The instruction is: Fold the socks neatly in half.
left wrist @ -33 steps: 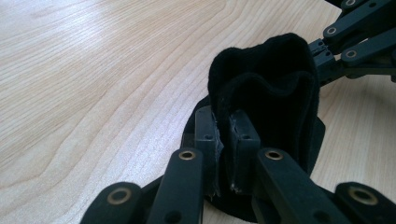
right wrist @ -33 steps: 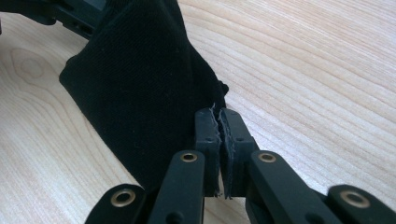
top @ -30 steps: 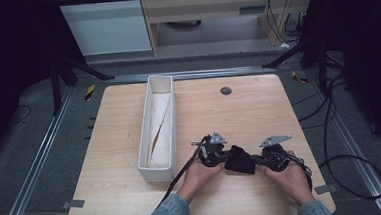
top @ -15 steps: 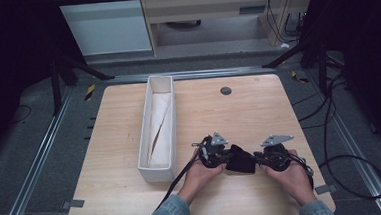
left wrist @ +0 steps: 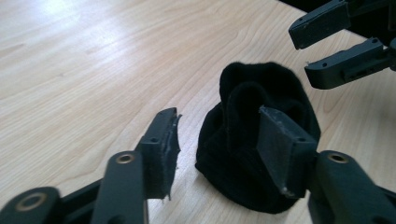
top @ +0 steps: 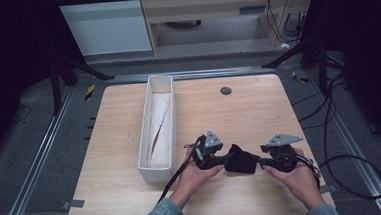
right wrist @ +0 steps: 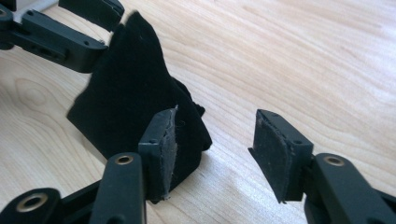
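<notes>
My left tongs (top: pixel 225 159) & right tongs (top: pixel 263 159) sit low over the near part of the pale wooden bench (top: pixel 248 104), pointing at each other w/ the small black bunched-up cloth (top: pixel 242 159) between them. Both pairs have just been opening; jaws now spread, pads off the fabric.

Left gripper view: the black cloth (left wrist: pixel 261 154) lies crumpled on the wood. My right-hand pad stands in front of it, the other pad is off to the side w/ bare wood showing in the gap. Can't tell if the near pad grazes the fabric, but there's no pinch. The right tongs (left wrist: pixel 322 51) show at the top right corner of that view, also parted, just past the far edge of the cloth.

Right gripper view: the cloth (right wrist: pixel 126 98) stands up in a peak, off to the left of my jaws. The left pad is right up against its lower edge, the other pad well clear over bare wood. The left tongs (right wrist: pixel 84 28) are at the top left, by the tip of the peak.

High view: my left hand (top: pixel 195 175) & right hand (top: pixel 295 178) rest on the bench behind the tongs. The long white rectangular tray (top: pixel 148 166) w/ beige cloth (top: pixel 159 127) folded inside lies just left of my left hand, apart from the black cloth
</notes>
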`<state>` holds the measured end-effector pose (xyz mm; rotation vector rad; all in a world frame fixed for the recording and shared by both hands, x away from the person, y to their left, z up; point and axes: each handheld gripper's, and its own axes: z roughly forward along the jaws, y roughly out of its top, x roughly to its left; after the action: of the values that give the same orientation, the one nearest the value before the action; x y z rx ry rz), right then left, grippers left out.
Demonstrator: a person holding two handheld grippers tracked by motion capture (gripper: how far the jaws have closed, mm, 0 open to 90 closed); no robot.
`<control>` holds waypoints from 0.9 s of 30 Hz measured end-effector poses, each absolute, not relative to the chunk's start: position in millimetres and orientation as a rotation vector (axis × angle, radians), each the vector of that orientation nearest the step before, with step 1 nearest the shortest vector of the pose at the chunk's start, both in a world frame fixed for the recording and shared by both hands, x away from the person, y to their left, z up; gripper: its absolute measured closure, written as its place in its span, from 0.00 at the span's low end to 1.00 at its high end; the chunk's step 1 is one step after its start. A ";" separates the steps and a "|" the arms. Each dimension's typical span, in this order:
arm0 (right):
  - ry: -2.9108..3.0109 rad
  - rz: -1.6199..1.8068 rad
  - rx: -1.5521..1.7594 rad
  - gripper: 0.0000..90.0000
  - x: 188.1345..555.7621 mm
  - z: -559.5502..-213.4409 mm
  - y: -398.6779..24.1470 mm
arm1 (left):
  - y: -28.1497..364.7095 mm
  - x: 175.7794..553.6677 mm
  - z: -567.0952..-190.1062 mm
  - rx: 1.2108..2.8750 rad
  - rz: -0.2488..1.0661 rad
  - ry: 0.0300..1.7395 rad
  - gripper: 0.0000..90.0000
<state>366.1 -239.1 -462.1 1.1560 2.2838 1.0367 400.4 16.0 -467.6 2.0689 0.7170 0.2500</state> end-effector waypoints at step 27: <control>2.316 1.069 1.020 0.45 354.3 -448.8 -212.3 | 53.5 358.3 -455.6 2.062 0.165 0.643 0.22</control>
<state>354.3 -212.3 -448.8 1.0200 2.3165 1.0691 358.3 53.5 -455.6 2.0622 0.6426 0.1653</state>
